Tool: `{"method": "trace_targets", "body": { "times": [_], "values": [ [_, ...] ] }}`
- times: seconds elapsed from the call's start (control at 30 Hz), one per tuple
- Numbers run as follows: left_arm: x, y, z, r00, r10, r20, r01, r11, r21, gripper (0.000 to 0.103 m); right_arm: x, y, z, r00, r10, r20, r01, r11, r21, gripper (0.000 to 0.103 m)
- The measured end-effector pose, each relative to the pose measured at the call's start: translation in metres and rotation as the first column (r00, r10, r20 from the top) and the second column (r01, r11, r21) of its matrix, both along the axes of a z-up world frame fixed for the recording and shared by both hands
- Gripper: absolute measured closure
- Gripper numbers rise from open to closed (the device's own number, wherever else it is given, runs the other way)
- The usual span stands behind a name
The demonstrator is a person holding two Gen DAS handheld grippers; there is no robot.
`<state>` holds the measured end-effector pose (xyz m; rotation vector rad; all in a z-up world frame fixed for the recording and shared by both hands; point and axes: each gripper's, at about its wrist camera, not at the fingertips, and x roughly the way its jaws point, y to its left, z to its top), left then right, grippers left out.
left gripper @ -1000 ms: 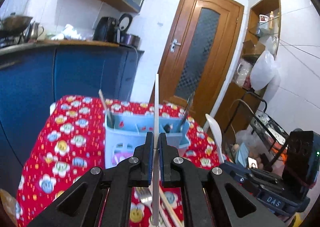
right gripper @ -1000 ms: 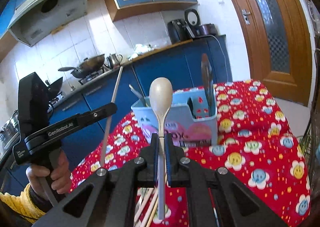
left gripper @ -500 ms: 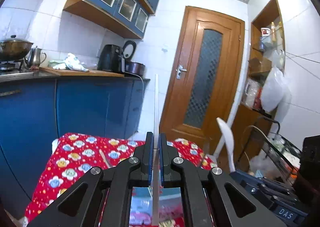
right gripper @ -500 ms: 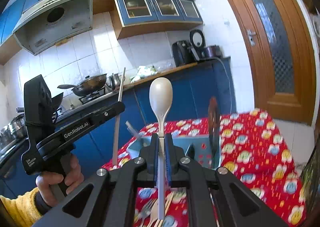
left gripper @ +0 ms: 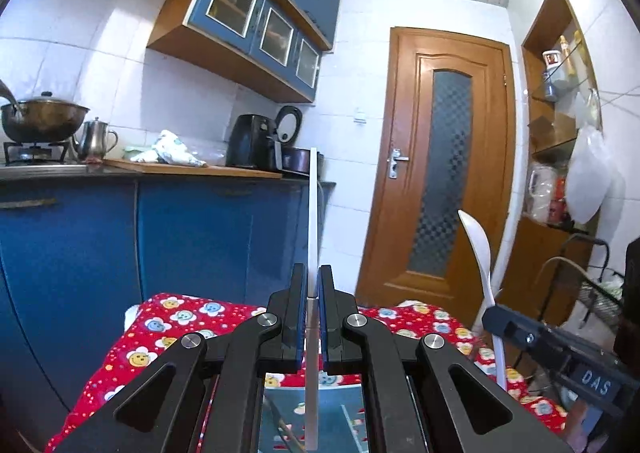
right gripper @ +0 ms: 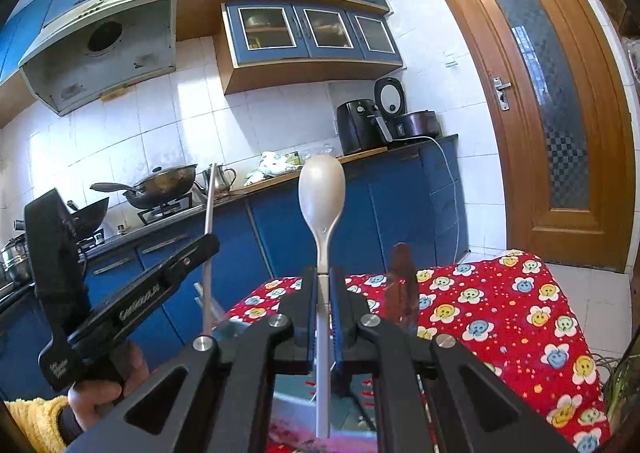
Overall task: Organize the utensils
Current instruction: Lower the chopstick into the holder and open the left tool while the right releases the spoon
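Note:
My left gripper (left gripper: 313,285) is shut on a thin white chopstick (left gripper: 313,213) that stands upright; its lower end hangs over the light blue utensil holder (left gripper: 344,413) right below. My right gripper (right gripper: 323,285) is shut on a beige spoon (right gripper: 322,189), bowl up, above the same holder (right gripper: 288,405). The spoon also shows at the right of the left wrist view (left gripper: 482,253). The left gripper with the chopstick shows at the left of the right wrist view (right gripper: 208,245). A brown-handled utensil (right gripper: 402,285) stands in the holder.
The table carries a red flowered cloth (right gripper: 520,313). Blue kitchen cabinets (left gripper: 192,237) with a counter, pots and appliances stand behind it. A wooden door (left gripper: 440,181) is to the right. A wire rack (left gripper: 600,293) stands at the far right.
Both grippers have risen and tilted up, so the holder has slid down to the bottom of both views. The chopstick and the spoon stay held.

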<state>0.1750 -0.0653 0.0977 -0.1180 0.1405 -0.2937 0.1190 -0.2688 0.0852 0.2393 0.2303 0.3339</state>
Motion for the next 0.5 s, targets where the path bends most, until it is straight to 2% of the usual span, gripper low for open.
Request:
{"method": "trace_targets", "body": {
  "times": [0.27,0.5],
  "values": [
    [0.007,0.003,-0.022,1.0,0.024,-0.007,-0.024,1.0,-0.005,0.098,0.016,0.005,-0.019,1.0,-0.007,0.015,0.007,1.0,-0.023,0.095],
    [0.006,0.0,-0.029,1.0,0.018,-0.007,-0.018,1.0,0.008,0.098,0.019,0.004,-0.026,1.0,-0.014,0.0,0.014,1.0,-0.024,0.095]
  ]
}}
